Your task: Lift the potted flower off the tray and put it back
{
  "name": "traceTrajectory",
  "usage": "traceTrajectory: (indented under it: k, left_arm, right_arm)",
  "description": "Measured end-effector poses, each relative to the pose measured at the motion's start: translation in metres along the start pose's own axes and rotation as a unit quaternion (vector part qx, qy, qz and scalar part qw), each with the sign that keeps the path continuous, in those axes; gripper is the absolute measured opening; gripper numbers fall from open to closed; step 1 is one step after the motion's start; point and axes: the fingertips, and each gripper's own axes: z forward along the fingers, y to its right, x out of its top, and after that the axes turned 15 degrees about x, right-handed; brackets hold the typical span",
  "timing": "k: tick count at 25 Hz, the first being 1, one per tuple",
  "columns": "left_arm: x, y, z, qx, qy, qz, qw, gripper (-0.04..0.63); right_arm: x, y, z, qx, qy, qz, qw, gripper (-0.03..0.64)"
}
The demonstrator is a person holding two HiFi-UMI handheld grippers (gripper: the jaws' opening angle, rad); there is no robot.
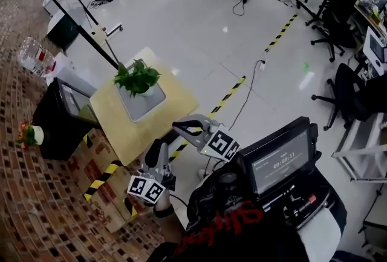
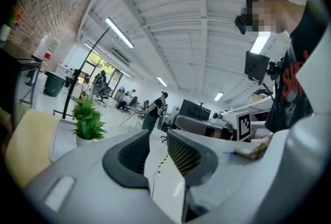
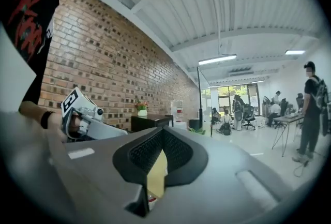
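While you hold both tools level in front of your body, the one potted flower (image 1: 138, 78) stands upright in the one grey tray (image 1: 145, 109). That tray lies on the single pale wooden table (image 1: 178, 100) ahead of you. Neither tool touches the plant, the tray or the table; both hang off the table's near corner, on your side.

Your left gripper (image 2: 158, 146) has its two jaws spread. Only floor shows in the gap between them, so nothing is gripped. In the left gripper view the flower sits well off to the left of the jaws, not between them.

Your right gripper (image 3: 162, 134) has its two jaws pressed together with nothing pinched. A thin yellow sliver shows below the point where the pads meet.

Your head view shows two marker cubes, one per tool. The left cube (image 1: 147, 189) is low and close to you; the right cube (image 1: 221, 144) is higher and nearer the table.

A second, smaller flower pot (image 1: 31, 134) with red blooms rests on the one black cabinet (image 1: 57, 127) by the brick wall, left of the table. One large clear bottle (image 1: 33, 56) stands farther along that wall. One screen (image 1: 281, 159) is mounted at your chest.
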Motion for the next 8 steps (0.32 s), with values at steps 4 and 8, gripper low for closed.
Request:
traceTrajectory:
  k: [4, 8]
  left_arm:
    - [0.008, 0.038, 0.021, -0.095, 0.017, 0.036, 0.9946, 0.094]
    - [0.017, 0.08, 0.032, -0.175, 0.039, 0.04, 0.9829, 0.094]
  right_arm:
    - [-0.008, 0.012, -0.016, 0.014, 0.031, 0.021, 0.999, 0.002]
    - [-0.005, 0.023, -0.037, 0.034, 0.06, 0.04, 0.997, 0.002]
